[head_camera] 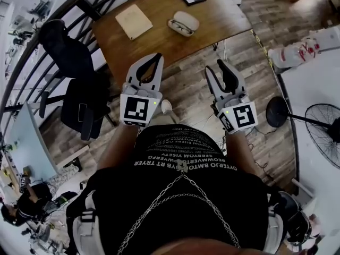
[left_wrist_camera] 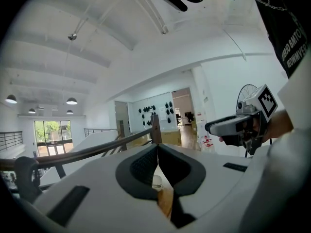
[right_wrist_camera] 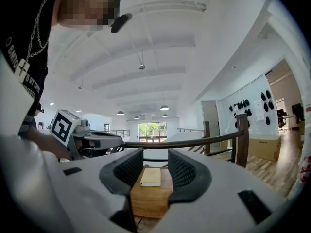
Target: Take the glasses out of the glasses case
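Bright even daylight, ceiling lamps lit, strong fisheye distortion, dark vignetted corners.

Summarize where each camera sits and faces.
Head view: on the head, steeply down at table, glasses case; torso, left gripper, right gripper show.
Left gripper view: along its touching fingers toward the table; right gripper at right.
Right gripper view: along parted fingers at the notebook; left gripper at left.
Shared: table, the opposite gripper.

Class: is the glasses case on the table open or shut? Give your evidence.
Open. The glasses case has its lid swung back, and the glasses lie exposed in the lower half.
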`<state>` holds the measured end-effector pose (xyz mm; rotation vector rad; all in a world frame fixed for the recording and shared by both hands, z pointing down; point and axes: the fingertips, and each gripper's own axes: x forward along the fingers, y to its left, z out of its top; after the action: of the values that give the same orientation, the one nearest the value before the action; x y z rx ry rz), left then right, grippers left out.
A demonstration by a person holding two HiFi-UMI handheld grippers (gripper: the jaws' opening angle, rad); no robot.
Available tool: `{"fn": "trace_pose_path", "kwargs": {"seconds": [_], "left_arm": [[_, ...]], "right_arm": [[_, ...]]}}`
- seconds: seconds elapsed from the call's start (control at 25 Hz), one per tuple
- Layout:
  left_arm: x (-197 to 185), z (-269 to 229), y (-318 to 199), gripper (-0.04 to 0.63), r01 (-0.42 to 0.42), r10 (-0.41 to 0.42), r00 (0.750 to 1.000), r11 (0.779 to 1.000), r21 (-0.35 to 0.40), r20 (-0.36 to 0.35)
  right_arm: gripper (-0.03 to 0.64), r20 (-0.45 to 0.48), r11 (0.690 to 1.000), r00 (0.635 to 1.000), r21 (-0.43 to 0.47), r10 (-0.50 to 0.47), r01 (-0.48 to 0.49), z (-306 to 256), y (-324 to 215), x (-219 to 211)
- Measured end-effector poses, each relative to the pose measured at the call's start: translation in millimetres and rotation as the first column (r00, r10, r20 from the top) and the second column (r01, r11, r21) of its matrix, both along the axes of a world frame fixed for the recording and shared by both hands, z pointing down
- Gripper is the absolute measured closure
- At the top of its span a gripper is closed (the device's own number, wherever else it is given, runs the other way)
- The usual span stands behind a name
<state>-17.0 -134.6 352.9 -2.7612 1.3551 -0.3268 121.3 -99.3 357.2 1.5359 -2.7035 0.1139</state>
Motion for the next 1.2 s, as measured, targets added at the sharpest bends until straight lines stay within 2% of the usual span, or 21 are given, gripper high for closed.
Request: {"fn": "trace_pose_path", "kwargs": {"seconds": [0.36, 1.2], "left_arm": [[-11, -12, -29, 0.566, -0.018, 0.018, 1.000, 0.999, 0.027, -0.008], [-47, -7, -95, 0.566, -0.045, 0.046, 0.999, 0.999, 0.014, -0.028]], "right_arm": [[0.474, -0.005, 1.000, 1.000, 0.004, 0.007, -0.007, -6, -30, -13], [0.474, -0.033, 0.997, 0.997, 0.020, 0.075, -0.074, -17, -91, -38]]}}
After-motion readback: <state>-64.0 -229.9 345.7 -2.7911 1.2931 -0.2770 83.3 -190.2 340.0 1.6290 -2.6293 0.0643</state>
